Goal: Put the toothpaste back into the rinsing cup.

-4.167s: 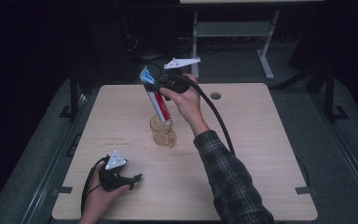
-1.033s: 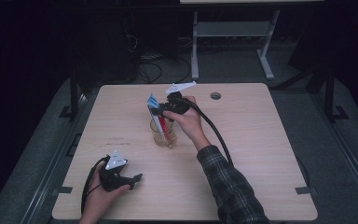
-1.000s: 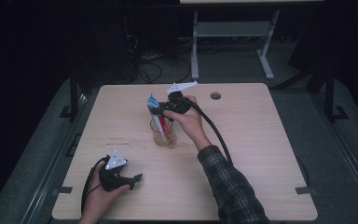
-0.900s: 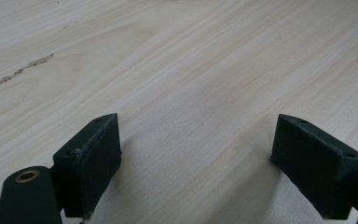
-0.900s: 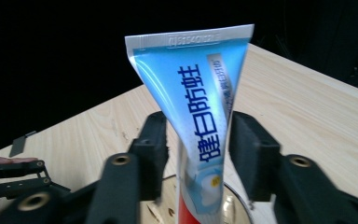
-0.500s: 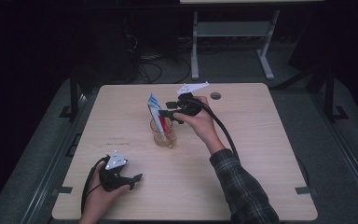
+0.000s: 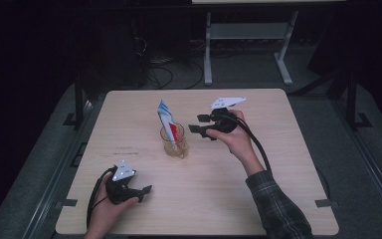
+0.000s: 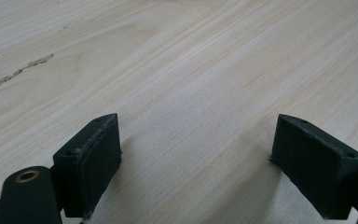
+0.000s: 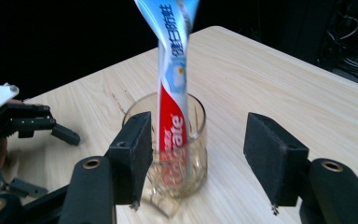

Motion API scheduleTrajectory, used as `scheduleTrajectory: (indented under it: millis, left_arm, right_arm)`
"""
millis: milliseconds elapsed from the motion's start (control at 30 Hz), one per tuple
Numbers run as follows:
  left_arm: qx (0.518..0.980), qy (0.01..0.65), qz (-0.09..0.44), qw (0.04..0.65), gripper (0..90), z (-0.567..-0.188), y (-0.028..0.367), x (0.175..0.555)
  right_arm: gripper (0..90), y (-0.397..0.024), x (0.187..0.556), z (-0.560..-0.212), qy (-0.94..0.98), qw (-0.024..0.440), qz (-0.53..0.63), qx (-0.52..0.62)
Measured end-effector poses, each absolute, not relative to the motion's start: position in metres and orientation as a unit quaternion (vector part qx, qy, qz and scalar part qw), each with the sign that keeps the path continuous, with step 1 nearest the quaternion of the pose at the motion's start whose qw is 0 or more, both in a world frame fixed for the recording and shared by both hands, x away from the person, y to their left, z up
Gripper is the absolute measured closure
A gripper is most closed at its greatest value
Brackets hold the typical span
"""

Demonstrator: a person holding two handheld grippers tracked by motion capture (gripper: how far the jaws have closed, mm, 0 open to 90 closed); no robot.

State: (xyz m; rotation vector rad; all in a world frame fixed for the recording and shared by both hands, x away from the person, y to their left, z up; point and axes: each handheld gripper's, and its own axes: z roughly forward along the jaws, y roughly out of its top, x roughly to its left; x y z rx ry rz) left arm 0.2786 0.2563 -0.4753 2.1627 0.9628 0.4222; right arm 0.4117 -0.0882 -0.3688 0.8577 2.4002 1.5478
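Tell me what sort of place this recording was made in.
Probably a lab or recording studio: one bare wooden table in a darkened room, a metal stand behind it, loose cables on the floor.

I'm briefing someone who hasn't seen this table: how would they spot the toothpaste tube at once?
Start at the light wooden table and look to its middle, where a clear glass cup stands. The toothpaste tube stands in that cup, leaning and rising well above the rim. Its red, white and blue print is the one patch of colour beside the black grippers.

Right tool (image 7: pixel 197 124) opened, off toothpaste (image 7: pixel 167 122).
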Motion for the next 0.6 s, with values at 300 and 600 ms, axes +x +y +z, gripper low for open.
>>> scheduleTrajectory:
  millis: [300, 600]
  left_arm:
    - [0.839, 0.373, 0.164, 0.360, 14.5, -0.475, 0.256, 0.279]
    - [0.839, 0.373, 0.164, 0.360, 14.5, -0.475, 0.256, 0.279]
  right_arm:
    - [39.1, -0.117, 0.395, -0.377, 0.802, 0.089, 0.511, 0.296]
    - [37.0, -0.145, 0.376, -0.393, 0.801, 0.106, 0.494, 0.321]
